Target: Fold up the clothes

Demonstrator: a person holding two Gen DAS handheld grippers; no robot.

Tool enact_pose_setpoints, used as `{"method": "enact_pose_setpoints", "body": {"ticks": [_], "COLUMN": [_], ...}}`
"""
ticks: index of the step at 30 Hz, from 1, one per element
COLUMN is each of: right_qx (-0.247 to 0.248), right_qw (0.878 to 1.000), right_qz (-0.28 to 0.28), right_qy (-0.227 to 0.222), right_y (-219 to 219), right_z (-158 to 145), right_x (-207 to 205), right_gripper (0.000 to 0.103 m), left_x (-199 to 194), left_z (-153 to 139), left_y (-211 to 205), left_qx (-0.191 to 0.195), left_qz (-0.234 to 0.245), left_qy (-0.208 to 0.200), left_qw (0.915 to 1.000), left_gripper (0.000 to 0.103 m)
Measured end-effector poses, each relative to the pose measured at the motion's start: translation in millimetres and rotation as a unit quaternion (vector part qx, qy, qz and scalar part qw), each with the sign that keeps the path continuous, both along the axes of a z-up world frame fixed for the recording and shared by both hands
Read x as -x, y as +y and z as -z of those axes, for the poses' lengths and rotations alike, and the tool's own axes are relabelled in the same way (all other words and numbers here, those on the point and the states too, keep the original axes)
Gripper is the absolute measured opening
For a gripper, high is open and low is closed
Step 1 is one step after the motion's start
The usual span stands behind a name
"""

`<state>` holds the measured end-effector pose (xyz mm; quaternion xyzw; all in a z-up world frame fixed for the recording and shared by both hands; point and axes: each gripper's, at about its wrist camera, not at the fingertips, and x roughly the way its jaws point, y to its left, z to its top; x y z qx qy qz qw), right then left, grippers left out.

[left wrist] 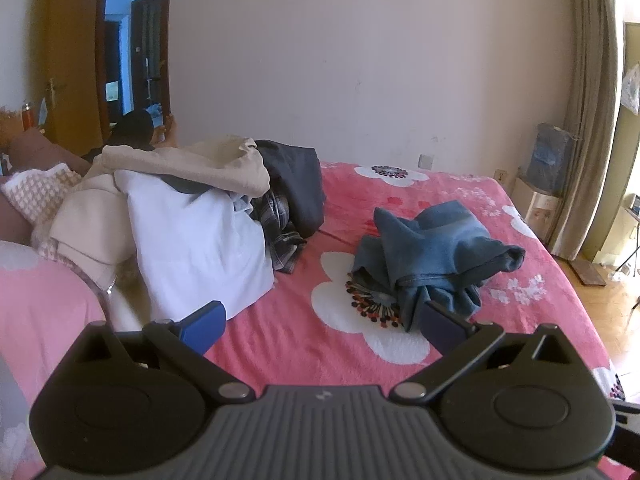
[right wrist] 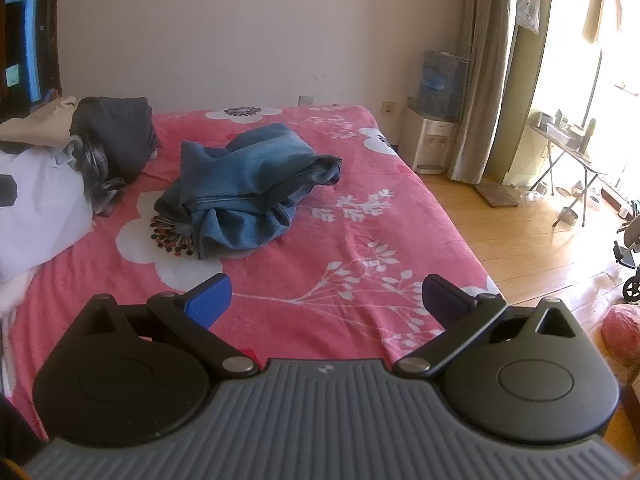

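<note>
A pair of blue jeans (right wrist: 248,188) lies crumpled in a loose heap on the pink floral bedspread (right wrist: 352,248), partly covering one of its big white flower prints; everything else is placed from this heap. To the left of the jeans, close but apart from them, a pile of unfolded clothes (left wrist: 188,216) is stacked: a white garment (left wrist: 200,248) in front, a beige one (left wrist: 188,164) draped over the top, a dark grey one (left wrist: 296,180) behind, and a bit of plaid cloth (left wrist: 280,216) spilling out at the base toward the jeans. The left gripper (left wrist: 322,320) hovers over the bedspread on the near side of the jeans, its blue-padded jaws spread wide and empty, the right-hand pad lying just in front of the heap's lower edge. The right gripper (right wrist: 326,300) hovers nearer the viewer and well apart from the jeans, jaws likewise wide with nothing between them. Beyond the jeans to the right, past the bed's far corner, a water dispenser (right wrist: 430,144) stands against the wall with a large bluish bottle (right wrist: 440,84) seated on top; whether the bottle holds water cannot be told, and its label is too blurred to read. A white plastic bag (right wrist: 528,8) hangs by the curtain (right wrist: 480,60) above it; its print is unreadable.
</note>
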<state>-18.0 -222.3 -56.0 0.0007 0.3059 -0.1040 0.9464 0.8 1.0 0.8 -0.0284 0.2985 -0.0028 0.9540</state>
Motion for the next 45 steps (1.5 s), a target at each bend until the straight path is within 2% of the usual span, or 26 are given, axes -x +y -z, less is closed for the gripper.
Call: {"method": "enact_pose_setpoints", "body": {"ticks": [5, 7, 9, 18, 29, 37, 45], "right_qx": [0.0, 0.001, 0.001, 0.001, 0.006, 0.009, 0.01], "right_qw": [1.0, 1.0, 1.0, 1.0, 1.0, 1.0, 1.0], "right_qz": [-0.001, -0.001, -0.001, -0.002, -0.007, -0.01, -0.006], "right_qy": [0.002, 0.003, 0.004, 0.008, 0.016, 0.023, 0.023], "right_y": [1.0, 1.4, 1.8, 3.5, 12.7, 15.1, 12.7], "right_z": [-3.8, -5.4, -6.9, -13.8, -24.5, -23.1, -21.5], "right_x": [0.3, 0.4, 0.5, 0.9, -1.9, -3.2, -3.0], "right_gripper": [0.102, 0.102, 0.102, 0.102, 0.102, 0.102, 0.102], "left_x": [-5.9, 4.4, 6.7, 9.7, 11.5, 14.3, 14.0], "left_z": [-2.5, 3.5, 4.0, 6.8, -1.3, -1.5, 0.5], "left_y": [2.4, 1.6, 0.9, -1.0, 9.6, 0.3, -5.7], "left_qx": [-0.005, -0.003, -0.003, 0.003, 0.018, -0.011, -0.019], "left_qz": [-0.002, 0.001, 0.003, 0.015, 0.005, -0.003, -0.003], "left_qy": [0.009, -0.011, -0.012, 0.017, 0.027, 0.023, 0.025], "left_qw": [0.9999, 0.9999, 0.9999, 0.9997, 0.9995, 0.9997, 0.9995], "left_gripper": [0.103, 0.103, 0.103, 0.103, 0.103, 0.103, 0.103]}}
